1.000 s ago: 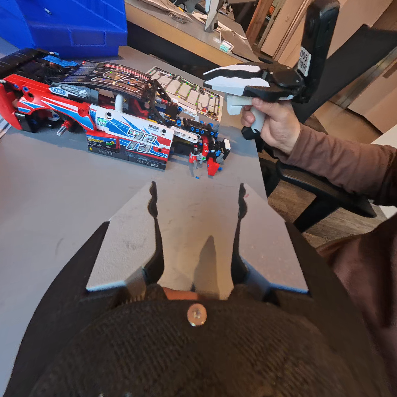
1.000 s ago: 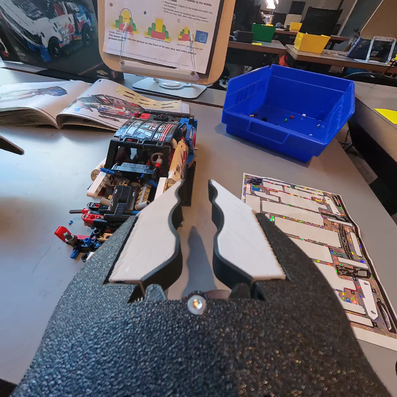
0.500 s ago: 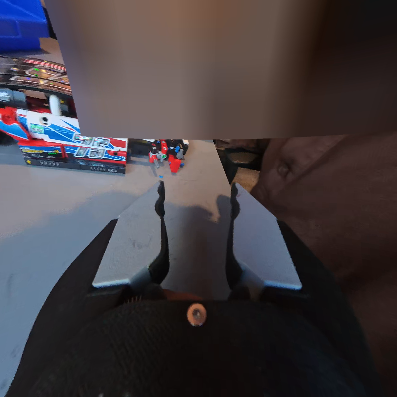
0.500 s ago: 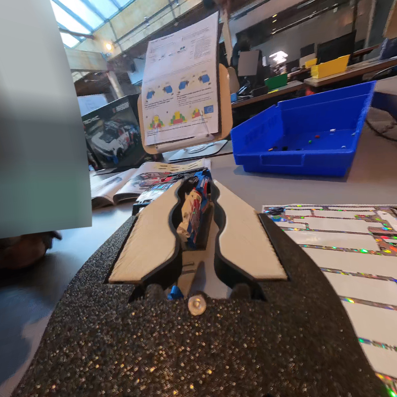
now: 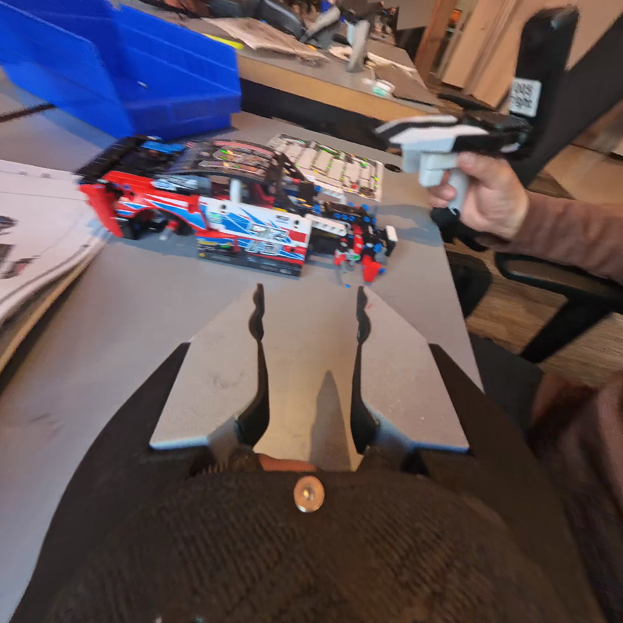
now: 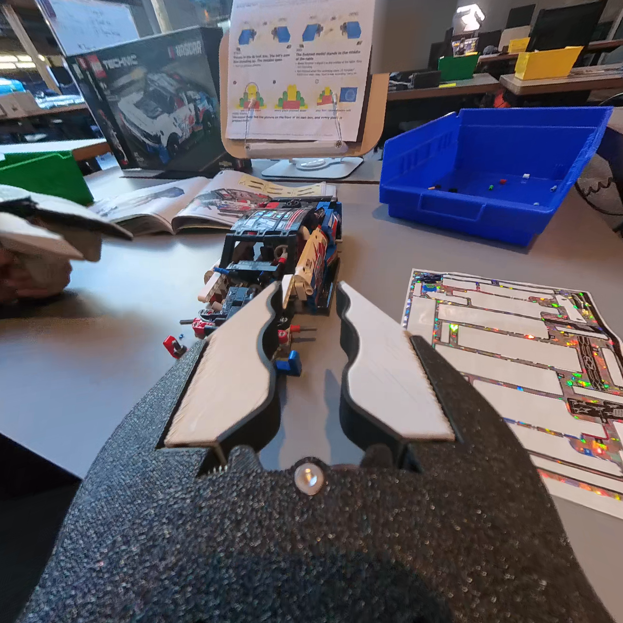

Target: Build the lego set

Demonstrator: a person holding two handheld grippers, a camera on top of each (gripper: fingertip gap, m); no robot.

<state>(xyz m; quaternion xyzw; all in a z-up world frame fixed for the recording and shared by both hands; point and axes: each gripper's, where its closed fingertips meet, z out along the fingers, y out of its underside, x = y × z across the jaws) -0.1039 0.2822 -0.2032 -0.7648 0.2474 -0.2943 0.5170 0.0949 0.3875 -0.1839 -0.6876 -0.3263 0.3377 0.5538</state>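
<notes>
Right gripper has been lifted back from the lego car, its fingers spread wider; a blue piece is now exposed at 12 o'clock.

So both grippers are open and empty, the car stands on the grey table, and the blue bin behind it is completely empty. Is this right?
Not quite. The blue bin is not empty: the right wrist view shows a few small loose pieces on its floor. The rest holds: the left gripper and right gripper are open and empty, and the car stands on the grey table.
</notes>
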